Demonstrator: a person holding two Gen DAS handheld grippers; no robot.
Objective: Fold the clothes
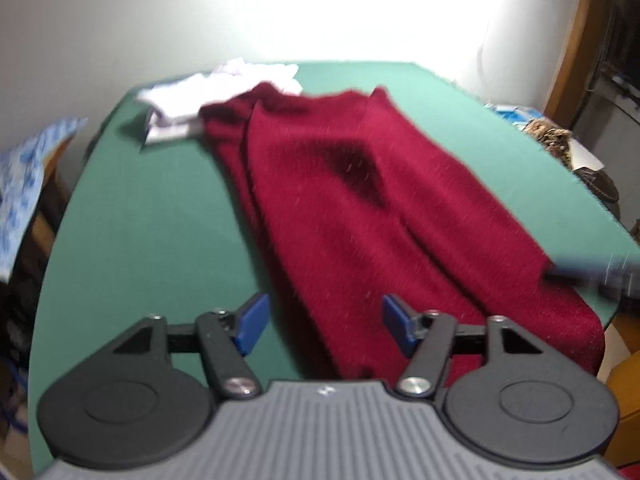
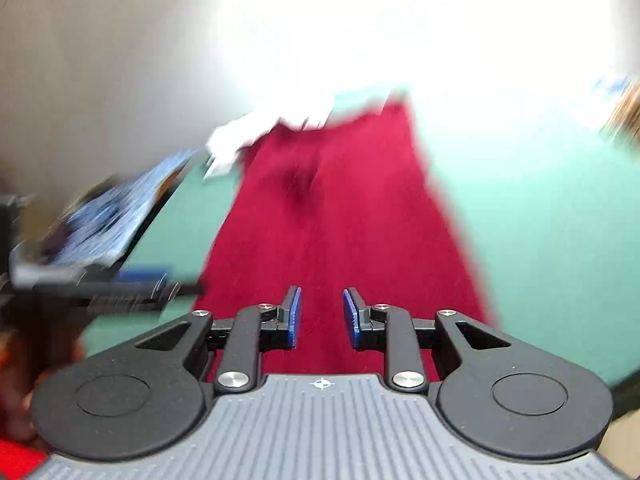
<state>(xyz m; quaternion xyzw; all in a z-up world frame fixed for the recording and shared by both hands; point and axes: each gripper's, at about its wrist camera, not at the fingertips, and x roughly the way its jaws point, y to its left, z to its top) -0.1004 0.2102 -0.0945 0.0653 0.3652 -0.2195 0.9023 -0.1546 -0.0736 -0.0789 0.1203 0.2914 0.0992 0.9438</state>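
Observation:
A dark red garment (image 1: pixel 360 208) lies lengthwise on the green table (image 1: pixel 140 220), folded into a long strip, with its near end hanging over the table's edge. My left gripper (image 1: pixel 325 312) hovers over that near end with its blue pads far apart and nothing between them. In the right wrist view the red garment (image 2: pixel 332 232) runs straight ahead. My right gripper (image 2: pixel 322 300) is above it, its jaws a narrow gap apart with no cloth pinched. Each gripper appears as a blur at the side of the other's view.
A heap of white clothes (image 1: pixel 216 96) sits at the far left of the table, touching the red garment's far end. A blue patterned cloth (image 1: pixel 24 176) is off the table's left side. Cluttered items (image 1: pixel 548 132) stand beyond the right edge. A bright wall is behind.

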